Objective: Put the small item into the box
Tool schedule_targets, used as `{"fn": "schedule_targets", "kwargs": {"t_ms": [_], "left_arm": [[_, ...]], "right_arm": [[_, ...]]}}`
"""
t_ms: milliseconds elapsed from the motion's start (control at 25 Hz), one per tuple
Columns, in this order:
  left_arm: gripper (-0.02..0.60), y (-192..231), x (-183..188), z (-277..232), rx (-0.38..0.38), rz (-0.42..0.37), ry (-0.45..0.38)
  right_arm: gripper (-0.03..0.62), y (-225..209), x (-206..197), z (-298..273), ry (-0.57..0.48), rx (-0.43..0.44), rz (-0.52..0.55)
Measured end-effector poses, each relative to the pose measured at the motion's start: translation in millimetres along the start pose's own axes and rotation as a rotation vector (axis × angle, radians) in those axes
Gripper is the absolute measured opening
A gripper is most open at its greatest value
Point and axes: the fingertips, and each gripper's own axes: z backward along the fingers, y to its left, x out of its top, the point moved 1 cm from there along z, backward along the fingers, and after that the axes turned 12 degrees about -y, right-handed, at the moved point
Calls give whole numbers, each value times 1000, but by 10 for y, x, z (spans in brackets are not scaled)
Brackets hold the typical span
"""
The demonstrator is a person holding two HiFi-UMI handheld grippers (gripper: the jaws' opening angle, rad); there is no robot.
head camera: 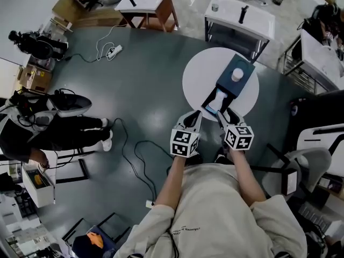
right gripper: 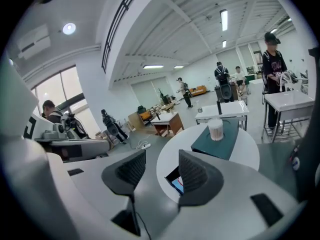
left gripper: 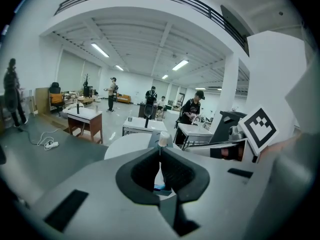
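by the table (head camera: 193,82), right gripper (right gripper: 160,163) jaws apart.

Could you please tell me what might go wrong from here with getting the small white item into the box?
1. The small white item stands upright on the far end of the dark box. A clumsy pinch by the right gripper, whose jaws are apart, could tip it and roll it off the round table.
2. The left gripper has its jaws together, so it might push the box rather than grasp.
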Motion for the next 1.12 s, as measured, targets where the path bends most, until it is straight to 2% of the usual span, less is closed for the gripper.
{"fn": "schedule_targets", "kwargs": {"t_ms": [200,360,560,680,880,1120], "left_arm": [[25,-286,11,9,55,34,-23],[25,-594,-33,-8,77,15,-40],[26,-830,-46,91,122,-25,-99],[25,-946,-83,162,149,-2,-127],[26,-1196,-173,127,152,29,-158],[25,-1369,-306,145,144,26,-144]], "right_arm": [[222,-29,166,305,-13,42,12],[222,-218,166,562,-16,61,-4],[222,-375,226,747,-51,64,9],[222,-432,266,912,-71,54,21],[218,-528,217,1161,-58,86,82],[214,-518,101,1325,-53,121,95]]}}
